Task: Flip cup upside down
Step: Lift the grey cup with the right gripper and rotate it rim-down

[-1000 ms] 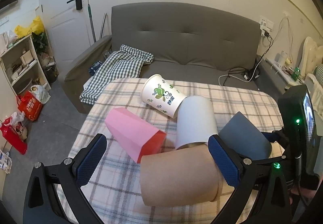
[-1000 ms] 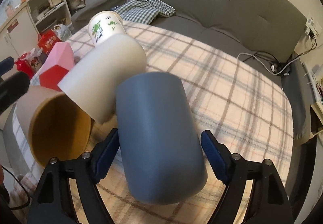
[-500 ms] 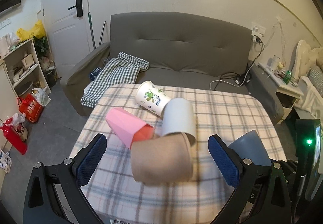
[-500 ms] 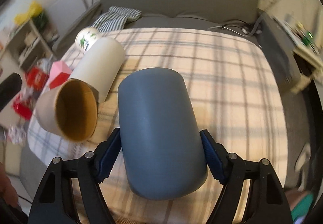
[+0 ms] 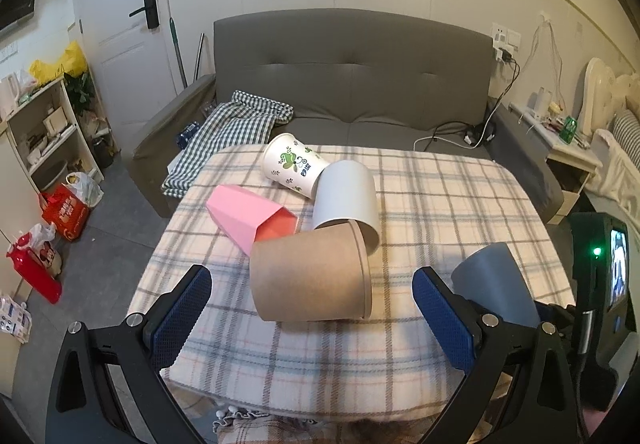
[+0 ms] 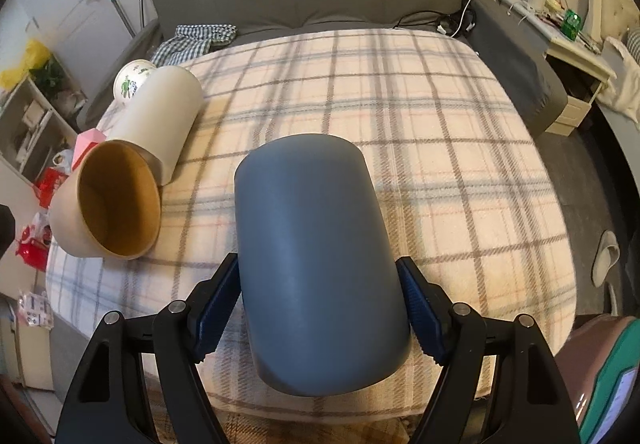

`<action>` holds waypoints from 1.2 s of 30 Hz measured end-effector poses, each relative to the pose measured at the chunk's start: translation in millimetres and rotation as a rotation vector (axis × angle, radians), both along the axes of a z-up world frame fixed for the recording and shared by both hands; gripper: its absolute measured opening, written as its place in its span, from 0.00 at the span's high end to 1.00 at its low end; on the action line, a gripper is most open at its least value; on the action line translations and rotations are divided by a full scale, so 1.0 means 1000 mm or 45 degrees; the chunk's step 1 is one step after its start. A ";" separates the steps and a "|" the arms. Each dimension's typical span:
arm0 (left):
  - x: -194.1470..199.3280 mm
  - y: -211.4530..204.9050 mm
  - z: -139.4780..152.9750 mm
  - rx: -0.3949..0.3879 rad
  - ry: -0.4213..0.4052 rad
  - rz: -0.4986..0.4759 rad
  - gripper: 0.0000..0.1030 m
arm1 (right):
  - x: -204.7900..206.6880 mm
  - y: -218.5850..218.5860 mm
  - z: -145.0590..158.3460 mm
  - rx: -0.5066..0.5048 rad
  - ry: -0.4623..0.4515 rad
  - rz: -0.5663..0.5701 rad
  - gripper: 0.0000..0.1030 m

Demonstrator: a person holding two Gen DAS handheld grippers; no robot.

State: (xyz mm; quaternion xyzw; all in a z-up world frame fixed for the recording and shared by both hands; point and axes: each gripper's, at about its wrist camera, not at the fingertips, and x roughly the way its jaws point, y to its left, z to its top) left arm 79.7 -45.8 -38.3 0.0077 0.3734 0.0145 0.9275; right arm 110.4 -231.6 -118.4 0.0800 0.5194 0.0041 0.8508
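Note:
My right gripper (image 6: 320, 304) is shut on a blue-grey cup (image 6: 316, 252) and holds it on its side above the near edge of the plaid-covered table (image 6: 440, 124). The blue-grey cup also shows in the left wrist view (image 5: 496, 284) at the right. My left gripper (image 5: 312, 320) is open and empty, above the table's near edge. A brown paper cup (image 5: 312, 276) lies on its side just beyond it, mouth to the right.
A white cup (image 5: 348, 196), a pink cup (image 5: 248, 212) and a flower-printed cup (image 5: 292, 164) lie on their sides in a cluster behind the brown cup. A grey sofa (image 5: 352, 84) stands behind the table. Shelves (image 5: 44, 132) stand at the left, a nightstand (image 5: 568, 160) at the right.
Both grippers have pulled back and up from the cluster. The right gripper has carried the blue-grey cup away from the other cups toward the table's near right. The left gripper stays open.

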 end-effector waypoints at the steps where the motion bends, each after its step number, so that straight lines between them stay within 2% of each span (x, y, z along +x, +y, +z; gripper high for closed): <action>1: -0.001 -0.001 0.001 0.002 0.001 0.000 0.00 | 0.000 -0.001 0.000 0.001 0.005 -0.001 0.25; 5: -0.004 -0.005 0.006 -0.001 -0.013 0.000 0.00 | -0.007 -0.004 0.016 -0.018 -0.070 -0.005 0.15; 13: -0.022 -0.032 0.036 -0.037 -0.085 -0.059 0.00 | -0.037 -0.026 0.082 -0.051 -0.261 -0.007 0.14; 18: -0.029 -0.059 0.032 -0.047 -0.063 -0.128 0.00 | -0.064 -0.052 0.106 -0.171 -0.361 -0.069 0.05; 23: -0.029 -0.083 0.007 -0.057 0.019 -0.136 0.00 | -0.077 -0.078 0.098 -0.191 -0.353 -0.086 0.00; 26: -0.024 -0.097 -0.015 -0.098 0.119 -0.151 0.00 | -0.078 -0.093 0.084 -0.192 -0.330 -0.104 0.00; 29: -0.022 -0.112 -0.027 -0.075 0.161 -0.172 0.00 | -0.078 -0.104 0.071 -0.173 -0.308 -0.109 0.00; 36: -0.016 -0.146 -0.049 -0.033 0.239 -0.271 0.00 | -0.074 -0.142 0.044 -0.108 -0.257 -0.228 0.00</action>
